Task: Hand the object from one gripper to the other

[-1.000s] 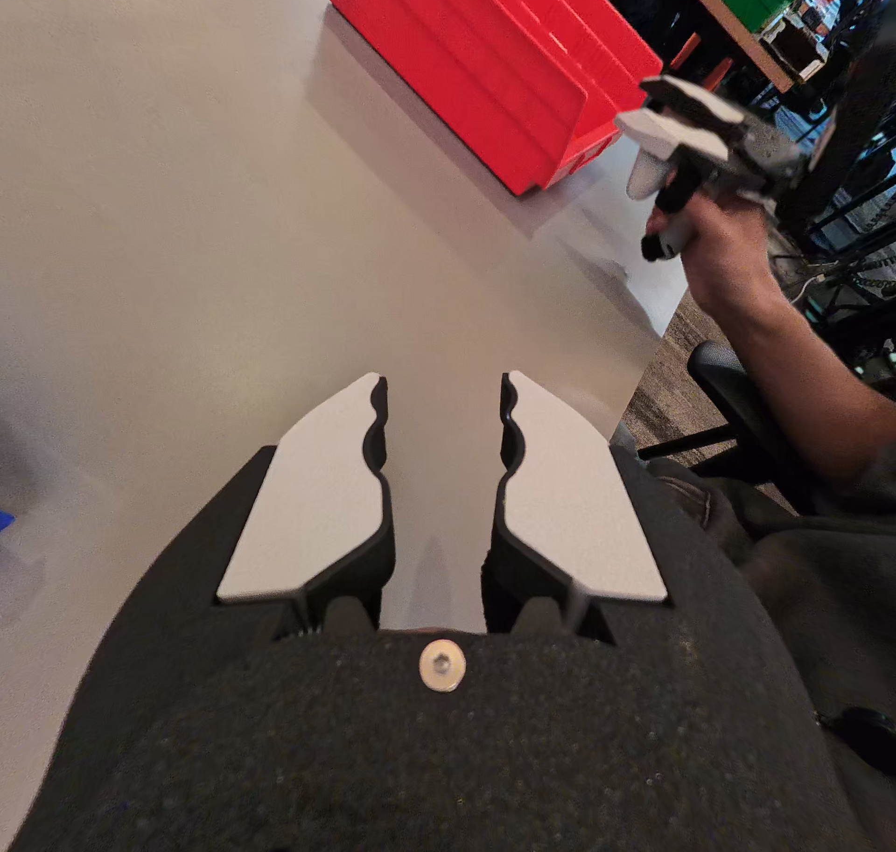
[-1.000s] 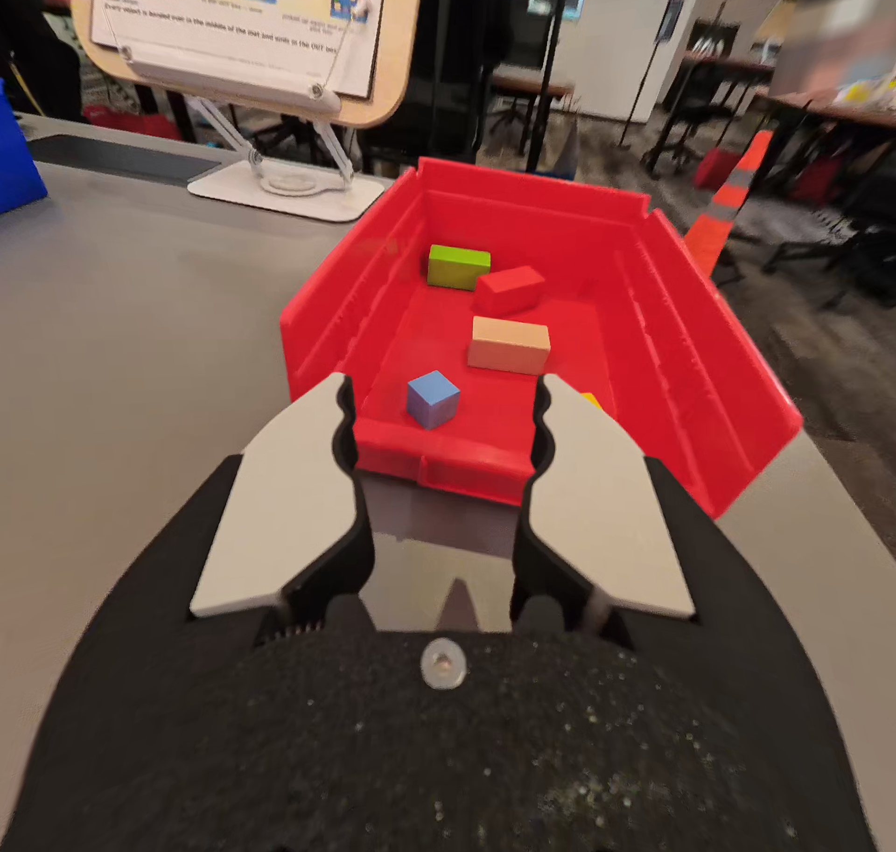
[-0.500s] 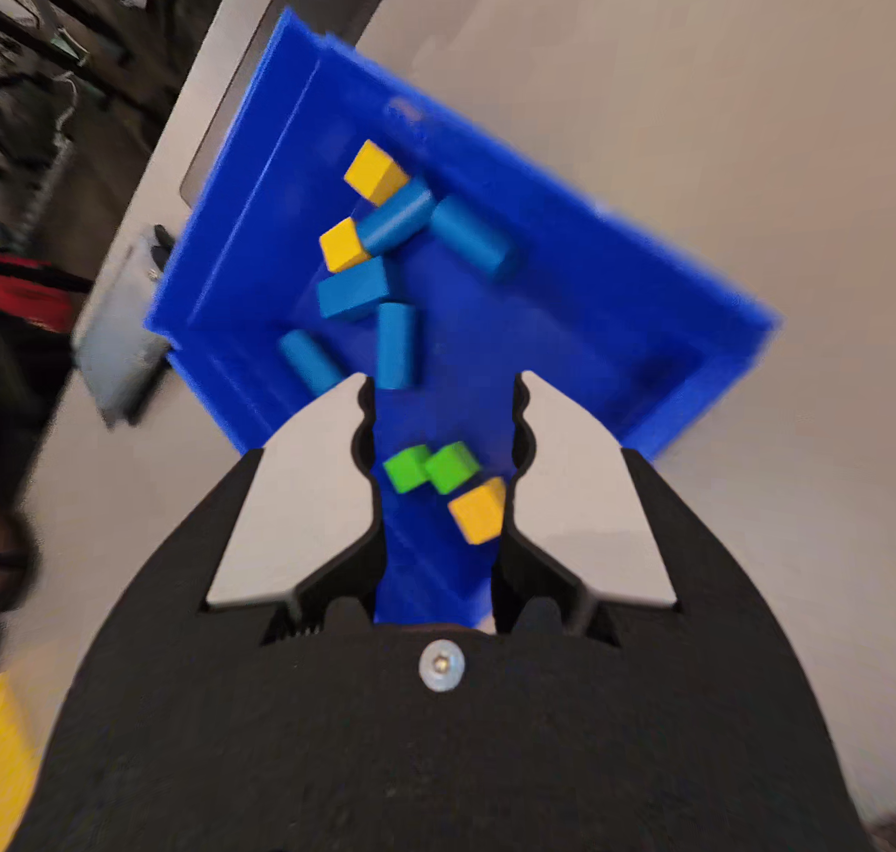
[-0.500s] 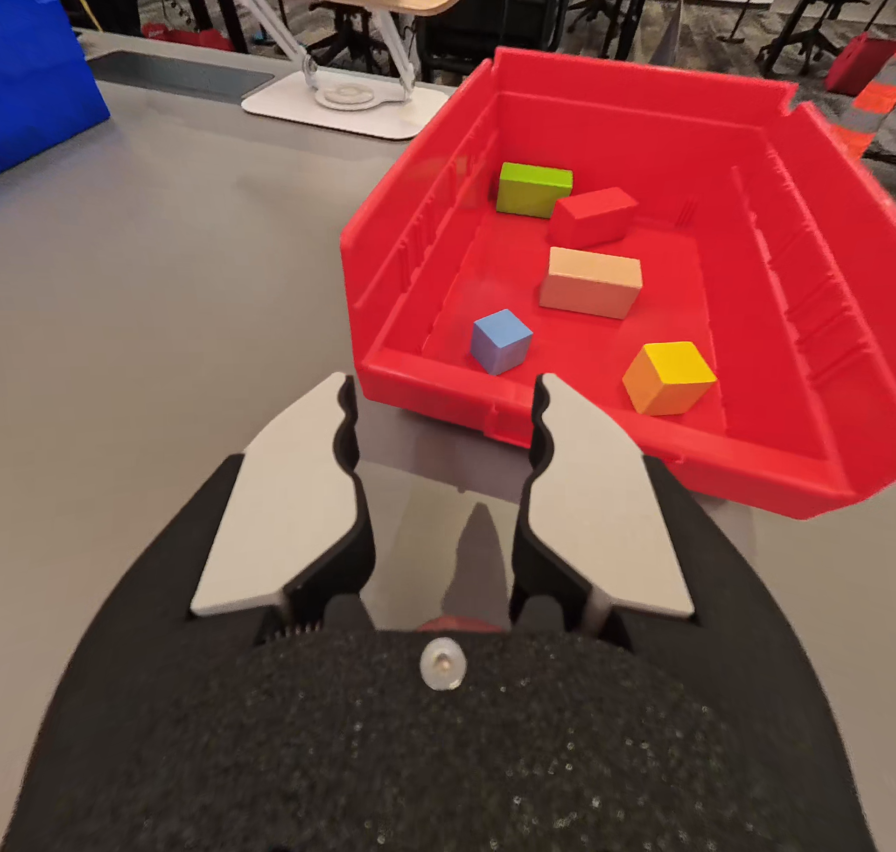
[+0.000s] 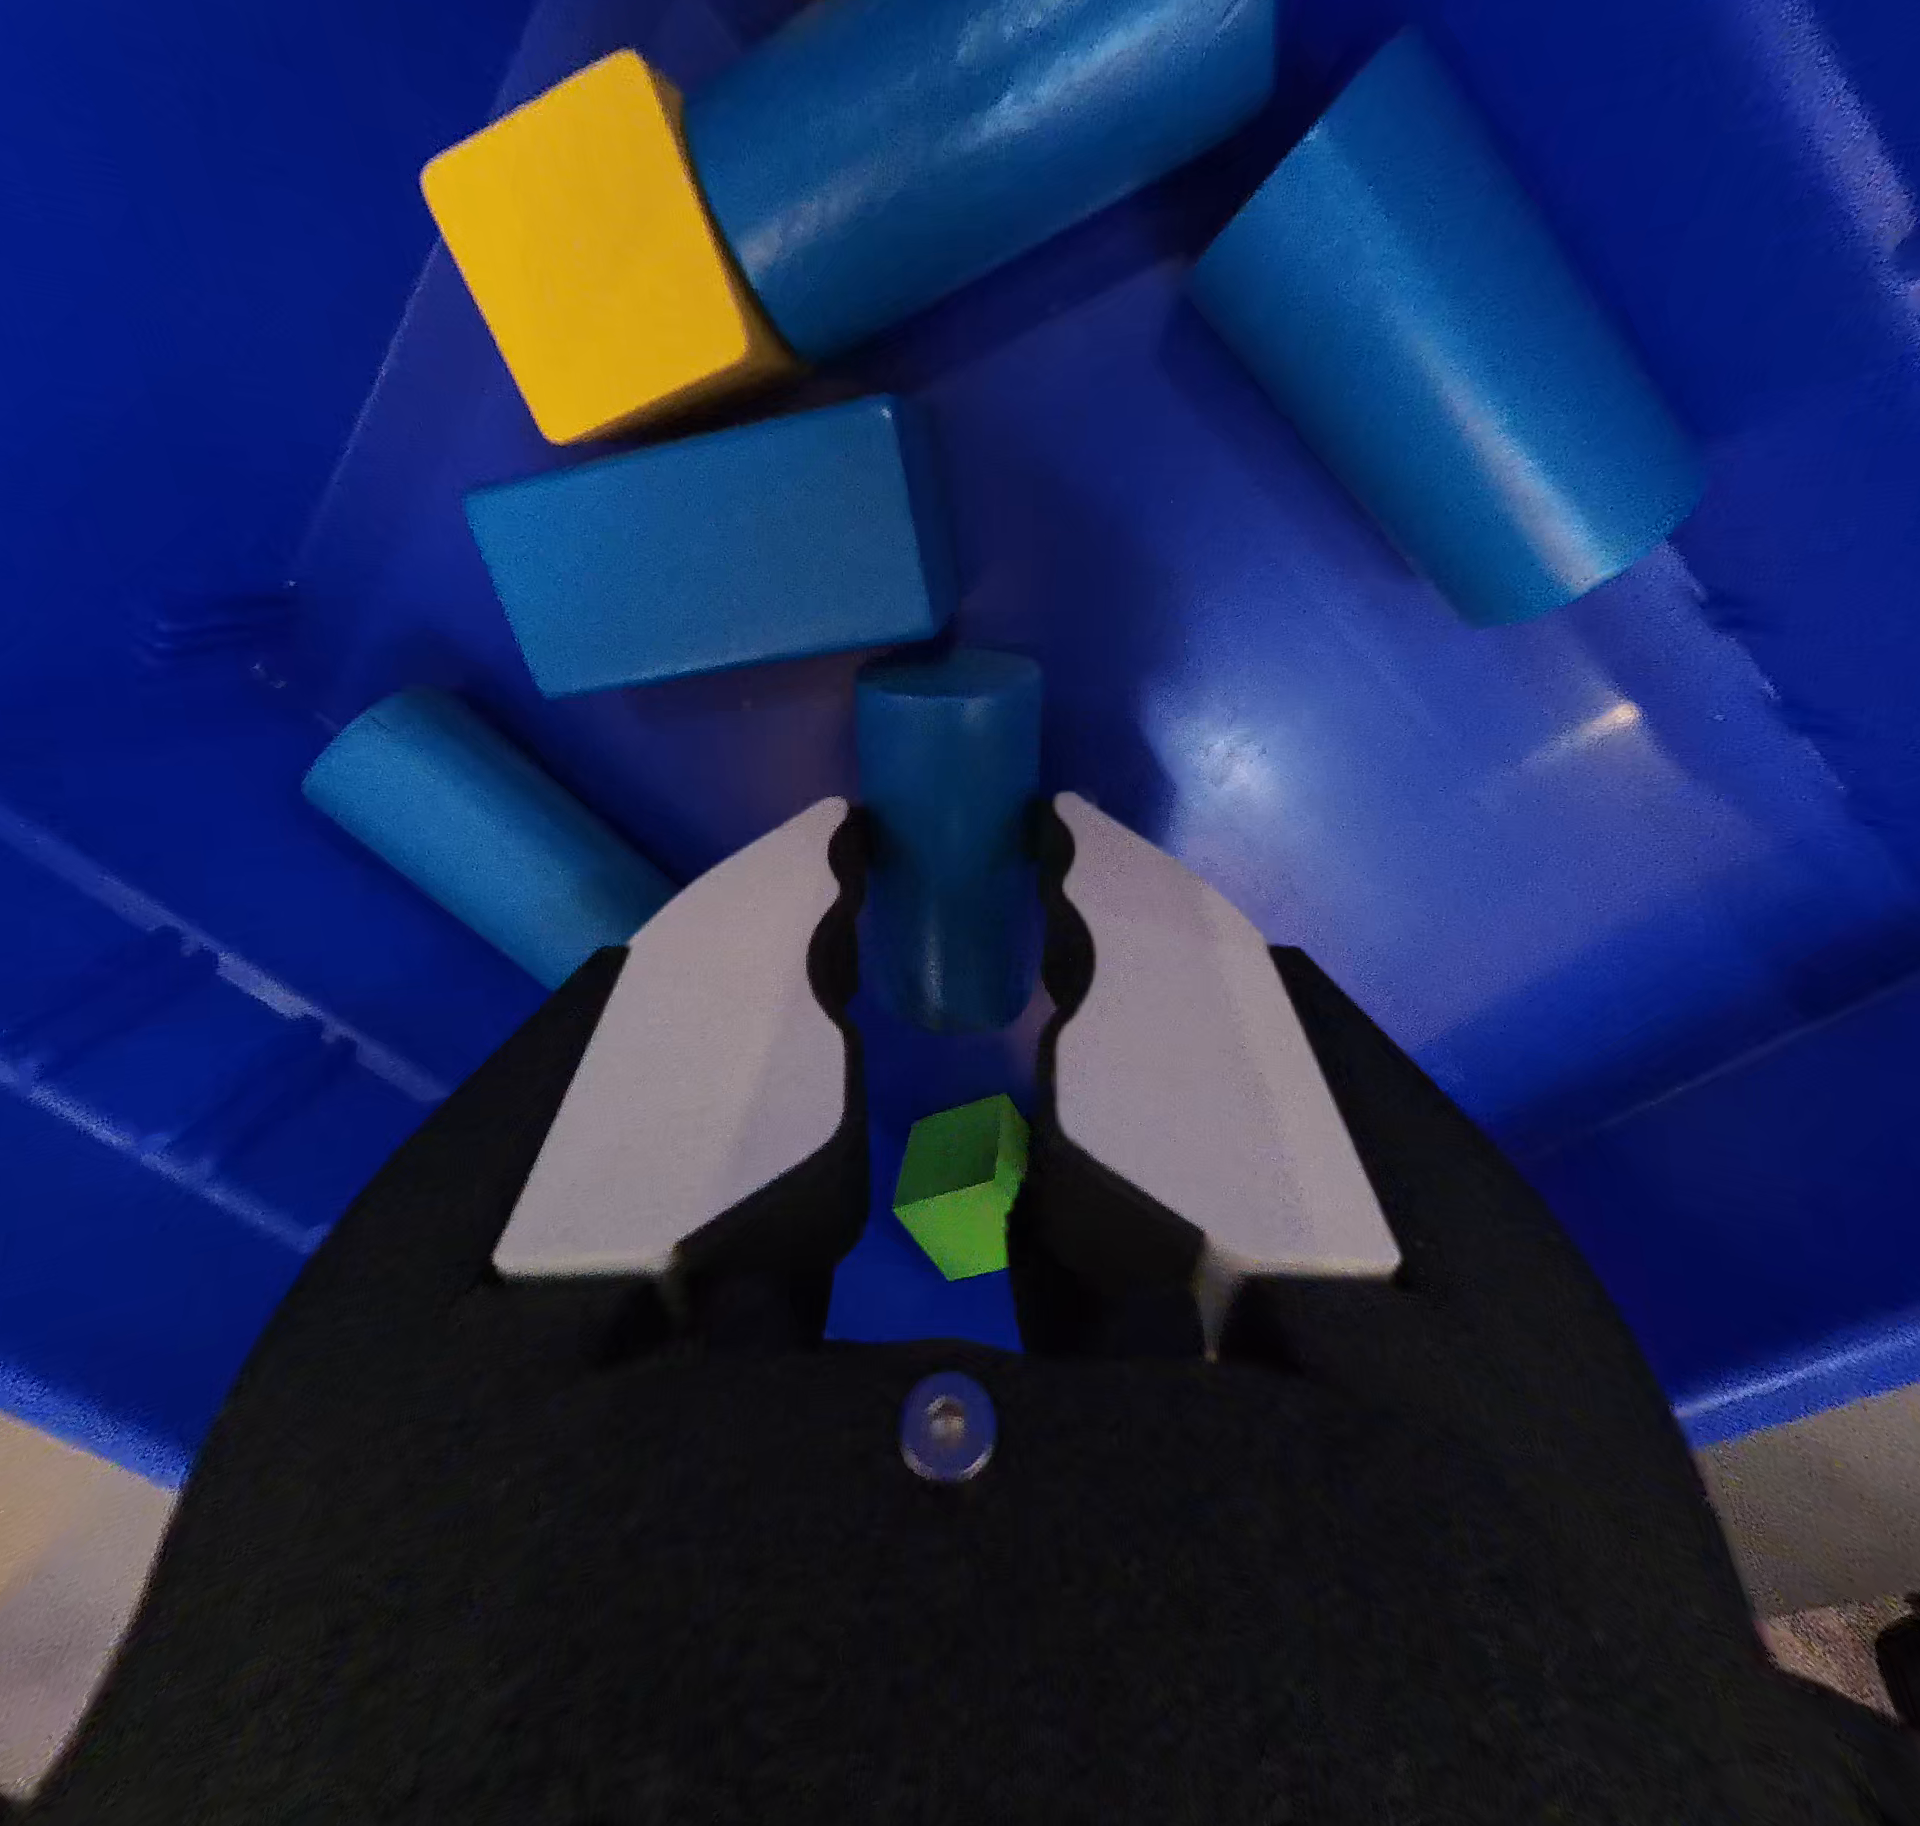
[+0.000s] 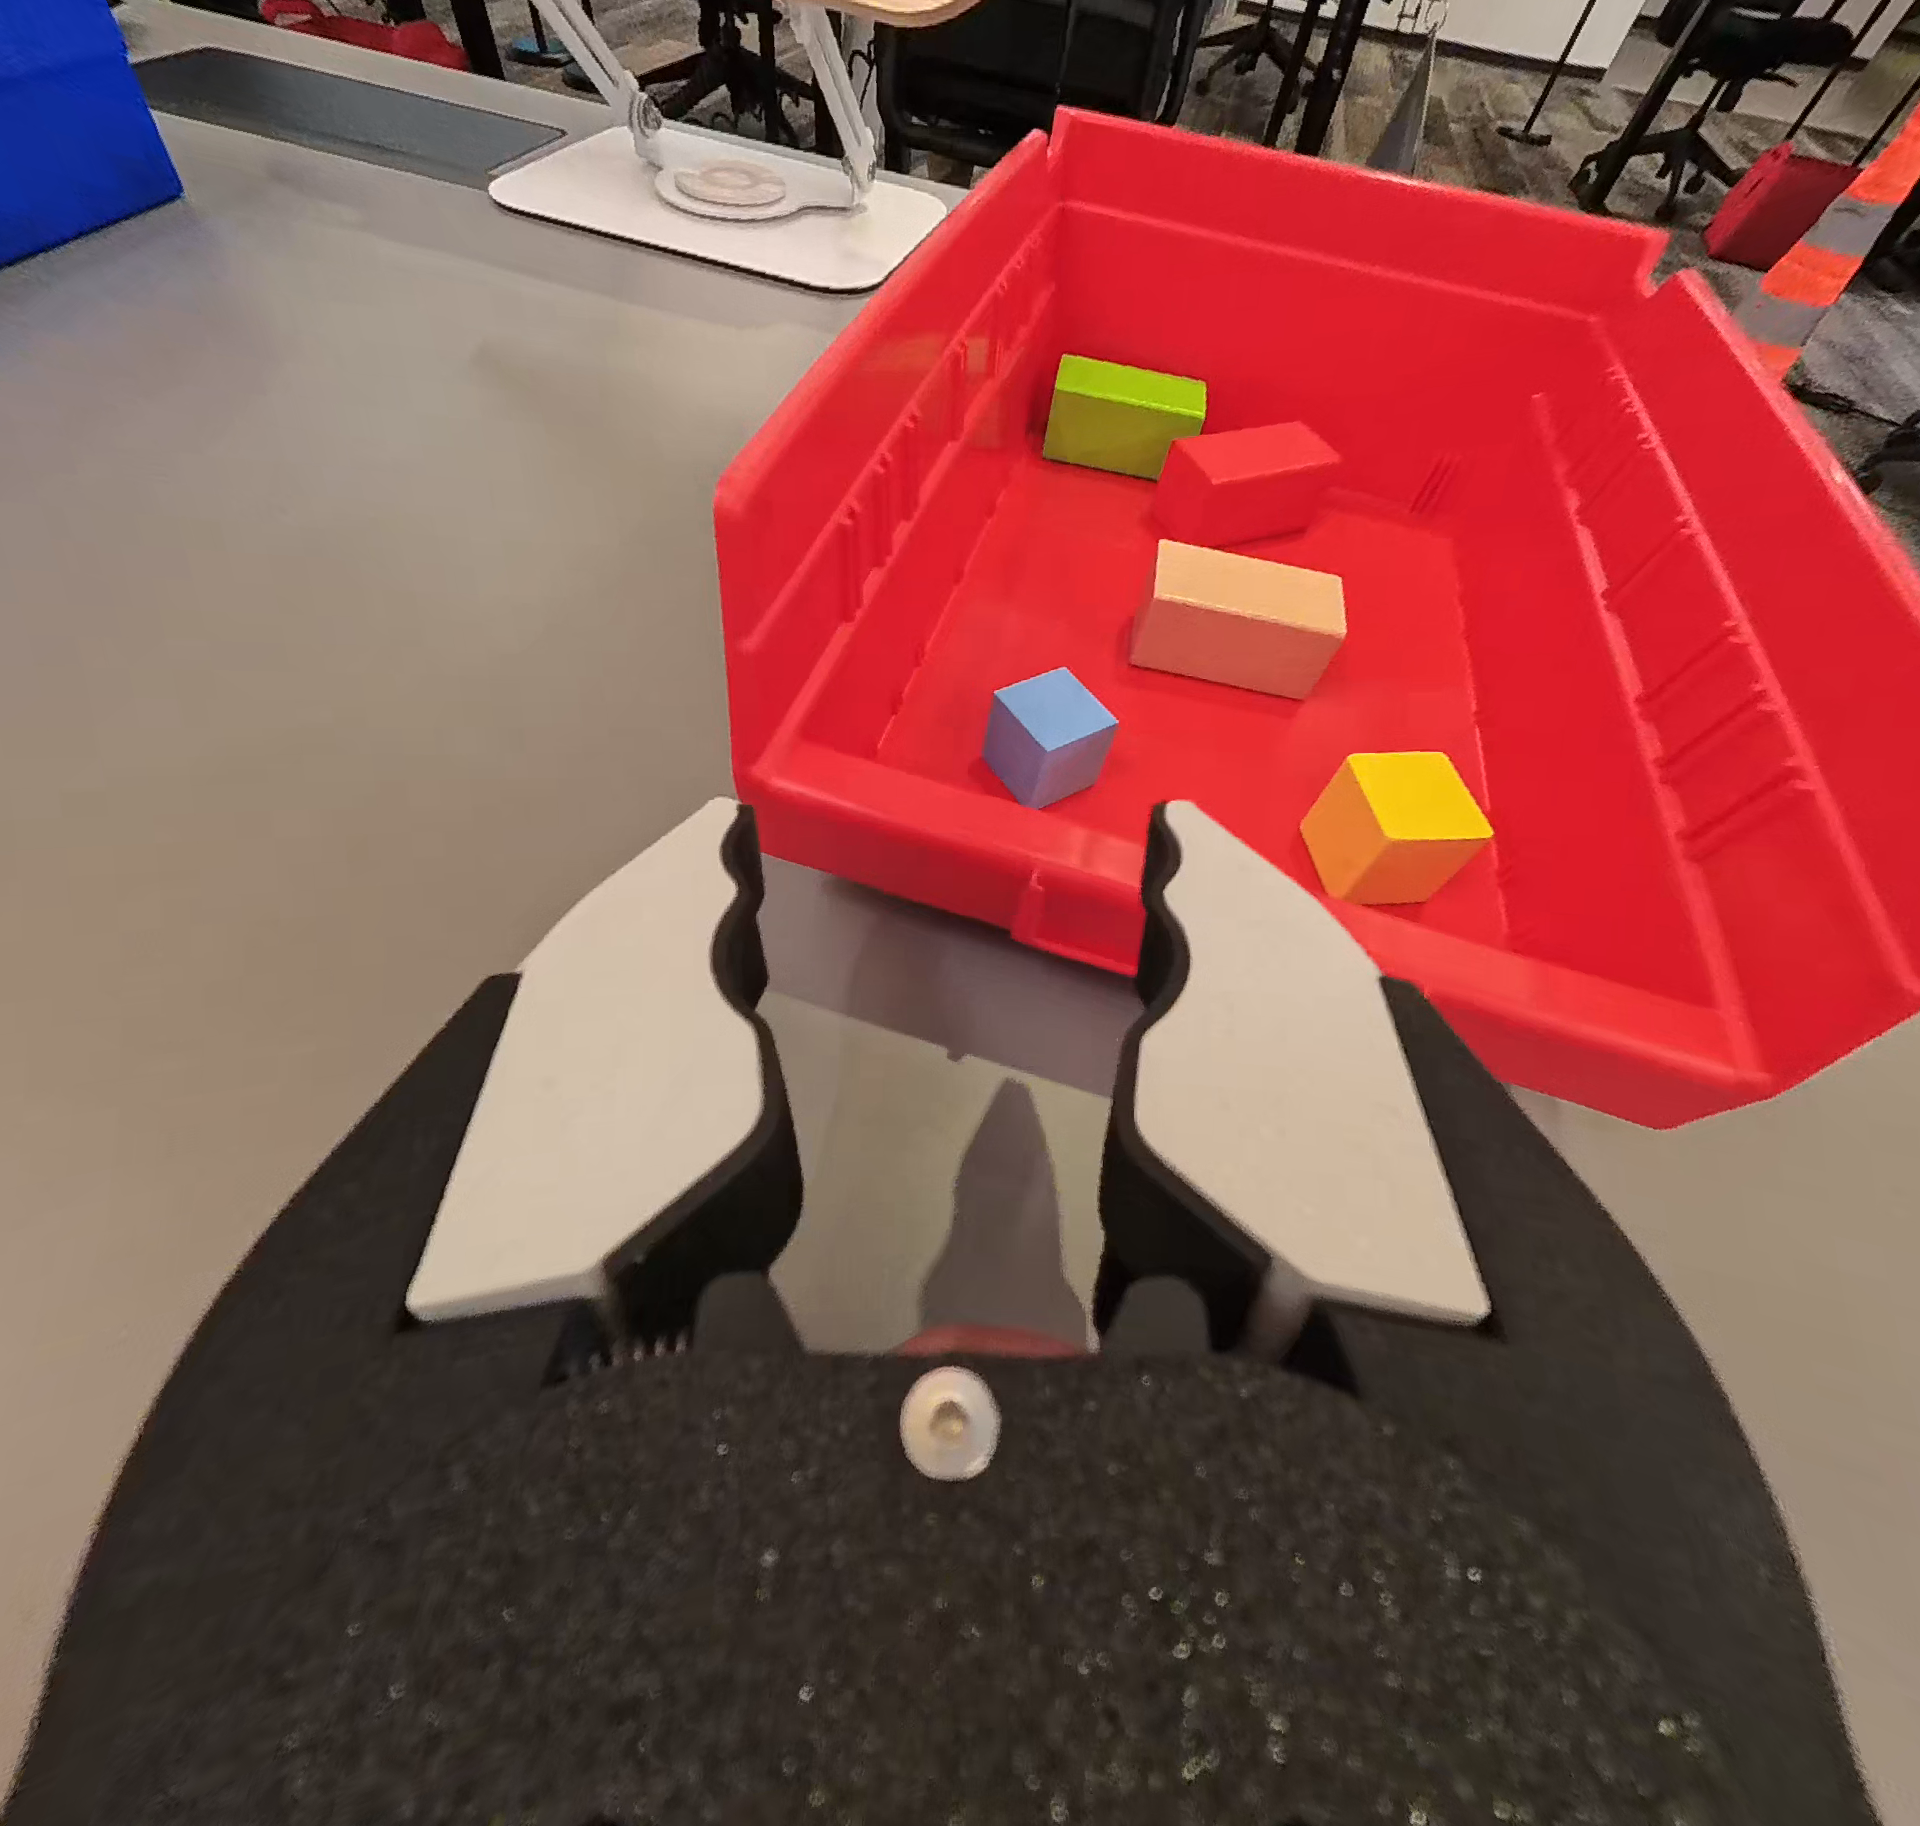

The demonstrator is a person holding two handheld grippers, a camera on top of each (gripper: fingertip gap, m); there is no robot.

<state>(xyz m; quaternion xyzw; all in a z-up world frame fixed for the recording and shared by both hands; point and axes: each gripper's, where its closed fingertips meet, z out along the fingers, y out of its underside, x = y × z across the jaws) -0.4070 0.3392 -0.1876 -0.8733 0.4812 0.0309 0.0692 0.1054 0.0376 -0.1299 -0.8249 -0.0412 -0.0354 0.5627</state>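
Step in hand: left gripper [image 5: 945,831] is down inside the blue bin [image 5: 1558,893], taking hold of a small blue cylinder [image 5: 948,841] for the handover.
Left claw: jaws drawn in until the dark inner pads sit against both sides of the cylinder; it looks gripped, though how firm I cannot tell.
Cylinder: lies between the fingertips, pointing to 12 o'clock, on or just above the bin floor.
Neighbours: blue block [image 5: 707,540] just past its far end at 11 o'clock; another cylinder [image 5: 478,831] at 9 o'clock; green cube [image 5: 961,1189] behind the pads at 6 o'clock.
Doing it well: judged, lift straight up to avoid dragging the block along; leave the far end sticking out so the other claw has something to take.
Right claw: right gripper [image 6: 945,903] wide open, empty, hanging above the table [image 6: 364,581].
Surface: smooth grey tabletop; red bin [image 6: 1143,872] at 1 o'clock holds five blocks.
Room: white stand [image 6: 727,187] at 11 o'clock; office chairs and desks beyond.
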